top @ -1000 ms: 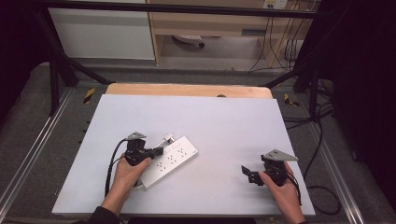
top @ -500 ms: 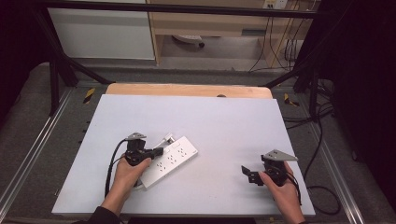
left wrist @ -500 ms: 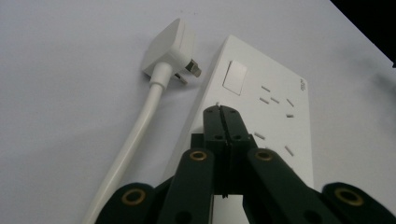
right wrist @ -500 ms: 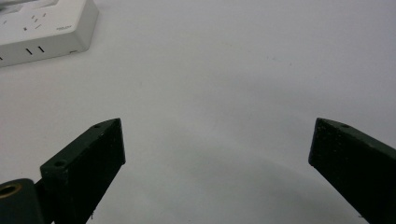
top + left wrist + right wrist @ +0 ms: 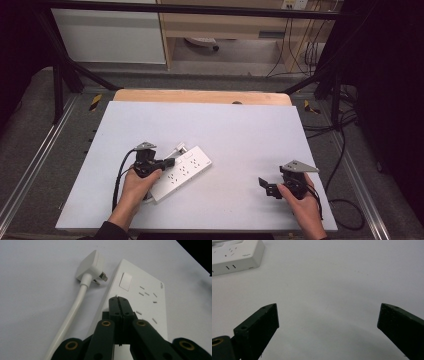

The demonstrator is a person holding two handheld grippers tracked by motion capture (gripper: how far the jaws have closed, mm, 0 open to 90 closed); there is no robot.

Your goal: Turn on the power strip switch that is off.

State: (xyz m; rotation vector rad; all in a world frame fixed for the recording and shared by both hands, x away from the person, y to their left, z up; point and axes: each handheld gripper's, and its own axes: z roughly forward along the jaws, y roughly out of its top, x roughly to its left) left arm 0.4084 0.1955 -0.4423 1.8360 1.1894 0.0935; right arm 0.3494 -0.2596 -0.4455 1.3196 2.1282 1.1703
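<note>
White surface (image 5: 240, 135) carries everything: near right, the right hand-held gripper (image 5: 270, 188) rests with jaws spread; near left, the left hand-held gripper (image 5: 119, 300), jaws pressed together, sits over the power strip (image 5: 181, 172). Just beyond lies its plug (image 5: 90, 265); pushing down could skid the strip.

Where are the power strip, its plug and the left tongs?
power strip (image 5: 147, 297), left gripper view, top face by the sockets
plug (image 5: 90, 263), left gripper view, white body
left tongs (image 5: 119, 301), left gripper view, closed tips
</note>
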